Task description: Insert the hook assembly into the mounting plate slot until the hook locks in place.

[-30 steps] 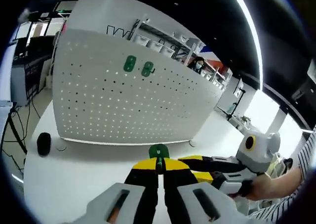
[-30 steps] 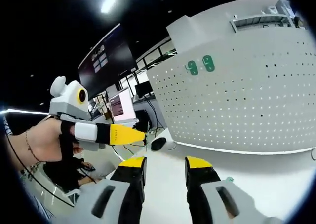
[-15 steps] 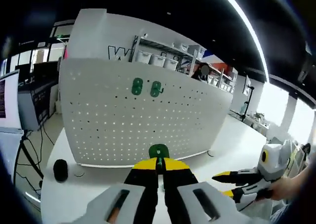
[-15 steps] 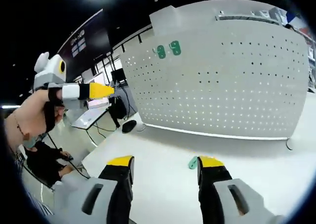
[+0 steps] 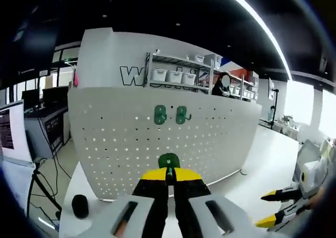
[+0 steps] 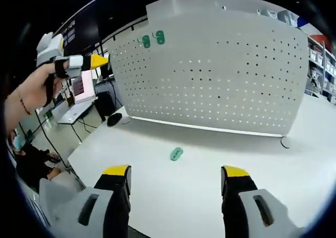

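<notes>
Green hook (image 5: 169,162) largely hidden between left claw (image 5: 169,176) tips; prongs unseen. Right claw (image 5: 286,209) cut off at edge. Loose green piece (image 6: 176,153) on counter (image 6: 199,170) too small to identify.

A broad white counter (image 6: 294,164) with a smooth, matte top carries everything here. Standing upright on it is a tall white perforated metal panel (image 6: 220,65) — its lower edge runs across the counter's far part, with a small foot at the right end in the right gripper view. Out in front of the panel, well apart from it, a small green plastic hook piece (image 6: 176,153) lies flat on the bare surface. Near the panel's left end sits a small black rounded object (image 6: 114,119) — what it is cannot be told.
</notes>
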`<state>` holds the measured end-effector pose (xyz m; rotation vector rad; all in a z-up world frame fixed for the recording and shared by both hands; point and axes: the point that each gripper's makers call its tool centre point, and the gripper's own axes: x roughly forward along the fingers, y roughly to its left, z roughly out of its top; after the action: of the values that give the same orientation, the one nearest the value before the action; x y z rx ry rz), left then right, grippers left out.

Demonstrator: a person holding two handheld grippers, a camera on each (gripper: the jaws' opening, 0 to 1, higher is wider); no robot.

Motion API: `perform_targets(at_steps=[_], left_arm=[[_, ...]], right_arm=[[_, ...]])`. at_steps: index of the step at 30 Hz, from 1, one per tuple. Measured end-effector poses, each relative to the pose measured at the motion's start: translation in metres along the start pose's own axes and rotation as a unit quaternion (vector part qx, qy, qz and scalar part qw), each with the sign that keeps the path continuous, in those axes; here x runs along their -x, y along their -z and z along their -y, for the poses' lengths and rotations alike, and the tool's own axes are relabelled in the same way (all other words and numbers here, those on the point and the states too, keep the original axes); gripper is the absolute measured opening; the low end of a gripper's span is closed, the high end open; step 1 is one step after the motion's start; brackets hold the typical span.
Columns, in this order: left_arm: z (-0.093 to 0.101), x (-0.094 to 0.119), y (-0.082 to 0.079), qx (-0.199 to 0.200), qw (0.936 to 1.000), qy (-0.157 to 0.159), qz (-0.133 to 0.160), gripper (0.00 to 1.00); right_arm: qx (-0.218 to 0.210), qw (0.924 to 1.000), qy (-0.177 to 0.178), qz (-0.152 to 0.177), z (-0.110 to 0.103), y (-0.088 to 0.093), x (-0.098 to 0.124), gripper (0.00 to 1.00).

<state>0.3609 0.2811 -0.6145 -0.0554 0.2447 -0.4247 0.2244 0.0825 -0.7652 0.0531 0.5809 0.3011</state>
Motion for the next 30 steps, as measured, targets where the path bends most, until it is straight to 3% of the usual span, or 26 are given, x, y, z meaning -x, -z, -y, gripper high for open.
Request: perform_targets(at_steps=[2,4,10,30], left_arm=[[-0.005,-0.004,-0.008,-0.006,0.9998,-0.011,0.013,0.01],[-0.01,-0.008,-0.015,-0.01,0.9994,-0.02,0.025,0.01],[-0.02,-0.02,-0.031,-0.026,0.9978,-0.038,0.047,0.01],[-0.036,-0.056,-0.05,-0.071,0.9911,-0.074,0.085,0.01]], right_arm=[[-0.007,0.9999,0.011,-0.01,0.005,0.006,0.0,0.8],[-0.014,0.9997,0.013,-0.013,0.007,0.009,0.001,0.83],[-0.021,0.9993,0.02,-0.022,0.011,0.017,0.002,0.85],[-0.029,0.9984,0.012,-0.047,0.004,0.03,-0.002,0.89]])
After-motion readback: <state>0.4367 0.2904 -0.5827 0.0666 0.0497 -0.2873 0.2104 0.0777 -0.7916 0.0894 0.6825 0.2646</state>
